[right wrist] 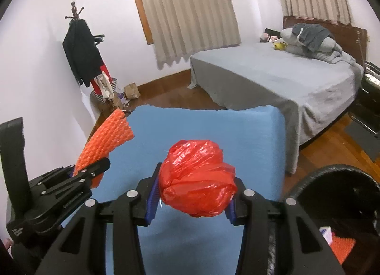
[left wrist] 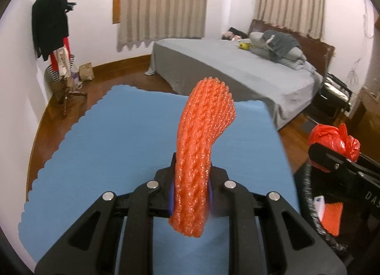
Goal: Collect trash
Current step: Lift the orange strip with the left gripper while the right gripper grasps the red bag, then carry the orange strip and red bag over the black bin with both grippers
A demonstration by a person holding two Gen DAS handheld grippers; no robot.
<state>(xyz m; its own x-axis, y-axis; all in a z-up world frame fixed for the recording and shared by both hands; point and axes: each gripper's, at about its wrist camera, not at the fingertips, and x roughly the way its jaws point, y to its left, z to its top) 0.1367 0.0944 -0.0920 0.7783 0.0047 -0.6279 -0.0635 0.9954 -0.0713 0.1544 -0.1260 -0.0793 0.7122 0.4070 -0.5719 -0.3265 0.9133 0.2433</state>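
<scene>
An orange foam fruit net (left wrist: 201, 156) was clamped between the left gripper's (left wrist: 190, 187) fingers above the blue mat (left wrist: 106, 144). A crumpled red plastic bag (right wrist: 198, 179) was pinched by the right gripper (right wrist: 193, 201), beside the black trash bin (right wrist: 332, 175).

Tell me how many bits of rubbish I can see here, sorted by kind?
Orange foam net sleeves: 2, one held in the left tongs, one lying in the black bin.
Crumpled red plastic bags: 1, held in the right tongs.
Small white cartons: 1, in the bin.
Total: 4
</scene>
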